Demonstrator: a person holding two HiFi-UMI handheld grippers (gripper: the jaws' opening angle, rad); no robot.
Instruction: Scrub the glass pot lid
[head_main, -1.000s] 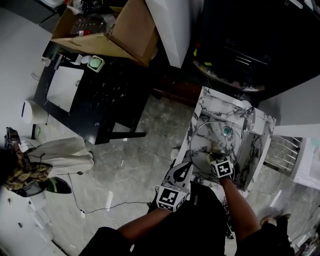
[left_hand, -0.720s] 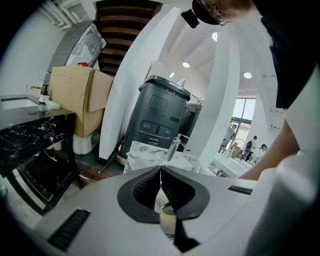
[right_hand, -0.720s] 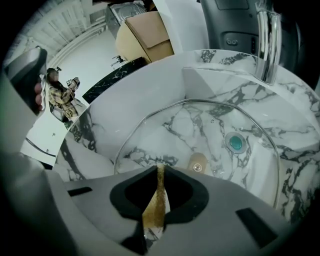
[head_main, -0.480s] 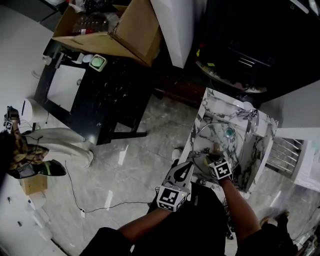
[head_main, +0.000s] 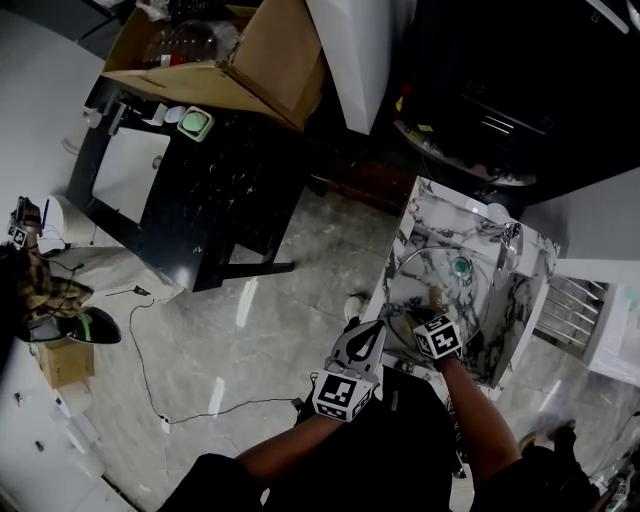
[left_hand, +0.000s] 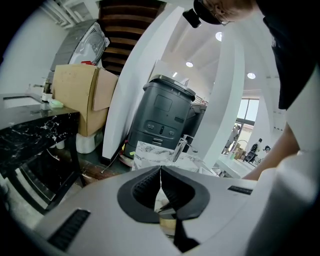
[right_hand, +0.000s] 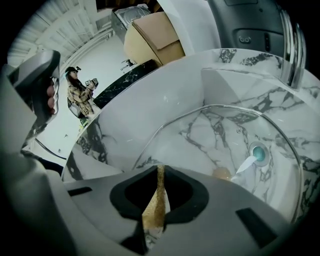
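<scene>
The glass pot lid (head_main: 440, 275) lies tilted over the marble sink (head_main: 420, 205); in the right gripper view its rim arcs across the basin and the lid (right_hand: 210, 135) is see-through. My left gripper (head_main: 373, 330) (left_hand: 160, 172) is shut at the lid's near-left rim. My right gripper (head_main: 428, 314) (right_hand: 160, 172) is shut on a thin yellow-brown scrub pad (right_hand: 156, 210) just above the lid's near part. A teal drain (right_hand: 258, 152) and an orange blob (right_hand: 221, 173) show through the glass.
A chrome faucet (head_main: 505, 240) (right_hand: 290, 50) stands at the sink's far side. A black table (head_main: 200, 190) with a cardboard box (head_main: 215, 60) lies to the left. A person (head_main: 45, 290) stands at the far left; a cable (head_main: 150, 370) runs over the floor.
My right gripper has drawn slightly toward the lid's near-left side with the pad. The left gripper holds still. The person at the left edge has shifted.
</scene>
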